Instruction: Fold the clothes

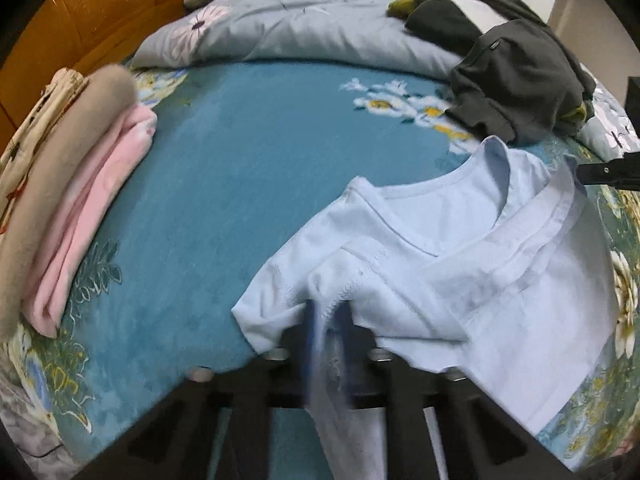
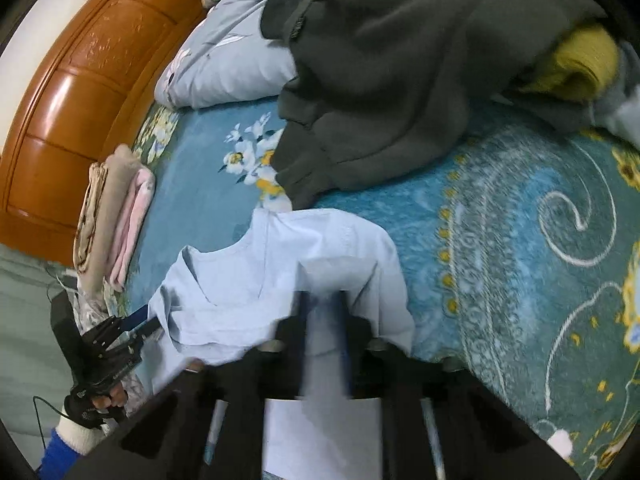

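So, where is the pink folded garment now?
The pink garment lies at the left edge of the bed in both views, against the beige garment near the wooden headboard, apart from the light blue shirt.

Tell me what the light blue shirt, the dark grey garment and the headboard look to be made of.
Light blue shirt: thin matte knit, likely cotton; stitched seams, soft creases.
Dark grey garment: thicker, fleece-like, dull surface, bulky folds.
Headboard: wood or veneer, glossy orange-brown varnish with highlights.
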### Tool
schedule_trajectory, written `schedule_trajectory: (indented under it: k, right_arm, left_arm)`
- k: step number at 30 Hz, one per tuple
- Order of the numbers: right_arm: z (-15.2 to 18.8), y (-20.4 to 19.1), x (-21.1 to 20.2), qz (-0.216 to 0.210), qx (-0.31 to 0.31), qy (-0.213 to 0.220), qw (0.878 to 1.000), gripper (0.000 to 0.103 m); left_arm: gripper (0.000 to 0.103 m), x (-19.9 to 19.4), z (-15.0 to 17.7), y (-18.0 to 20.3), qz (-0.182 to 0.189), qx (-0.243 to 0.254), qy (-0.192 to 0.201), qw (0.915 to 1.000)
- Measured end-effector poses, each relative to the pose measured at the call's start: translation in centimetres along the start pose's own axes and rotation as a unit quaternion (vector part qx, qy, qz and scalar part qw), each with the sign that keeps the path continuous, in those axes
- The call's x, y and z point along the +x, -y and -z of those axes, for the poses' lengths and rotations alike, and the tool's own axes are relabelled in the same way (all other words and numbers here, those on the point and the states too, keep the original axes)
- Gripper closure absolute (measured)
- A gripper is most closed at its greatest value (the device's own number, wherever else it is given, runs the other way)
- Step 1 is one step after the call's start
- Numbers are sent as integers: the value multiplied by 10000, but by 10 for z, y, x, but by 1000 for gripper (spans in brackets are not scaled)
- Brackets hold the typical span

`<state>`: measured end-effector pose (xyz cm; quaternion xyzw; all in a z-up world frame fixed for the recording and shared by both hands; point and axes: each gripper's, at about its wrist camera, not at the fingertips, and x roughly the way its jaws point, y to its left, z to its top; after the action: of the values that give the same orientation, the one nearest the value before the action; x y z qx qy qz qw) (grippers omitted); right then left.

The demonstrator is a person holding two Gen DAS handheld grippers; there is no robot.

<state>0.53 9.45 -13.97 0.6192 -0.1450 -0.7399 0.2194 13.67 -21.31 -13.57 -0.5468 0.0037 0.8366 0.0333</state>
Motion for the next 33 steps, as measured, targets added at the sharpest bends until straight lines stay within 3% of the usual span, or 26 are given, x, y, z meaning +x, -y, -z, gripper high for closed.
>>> schedule_trajectory:
  k: [3,7,12,16,20,22,24,29,30,31,32,33]
  right_arm:
    - [-7,-5,3,-112,-12,-35,9999,102]
    - [-26,3,-6,-435,481,272,9975,103]
    - [-47,17,7,-265,997,386,9939,103]
    - [-43,26,18,-192,1261,259,9915,100]
    - [-29,27,18,-335,1096,141,9933,100]
    - [-26,28,24,-296,992,27,9946,78]
    - [-27,28,29,-250,975,72,9949,72]
    - [-37,21,42,-172,943,145,9953,72]
    - [-38,19,45,-134,934,90,9955,76]
    - [-38,16,47,-76,886,32,9960,93]
    - [-38,13,46,-31,778,10,9970,101]
    - [-38,9,43,-37,649,41,9979,101]
  left_arm:
    - [98,-11,2,-20,358,-650,330,9967]
    - [98,-20,9,-62,688,-1824,620,9789]
    - [94,14,15,-85,584,-2562,28,9649]
    - [94,12,16,-84,724,-2696,61,9602]
    - [94,3,11,-80,787,-2520,153,9644]
    - [94,4,8,-80,779,-2505,112,9649]
    - [94,6,6,-80,790,-2530,84,9642]
    - [93,2,10,-81,845,-2626,143,9611]
    - [93,-1,10,-80,852,-2622,177,9611]
    - [96,-6,10,-79,882,-2596,254,9613]
    - [96,-13,9,-78,940,-2546,371,9618]
    - [97,-20,9,-76,997,-2495,488,9620]
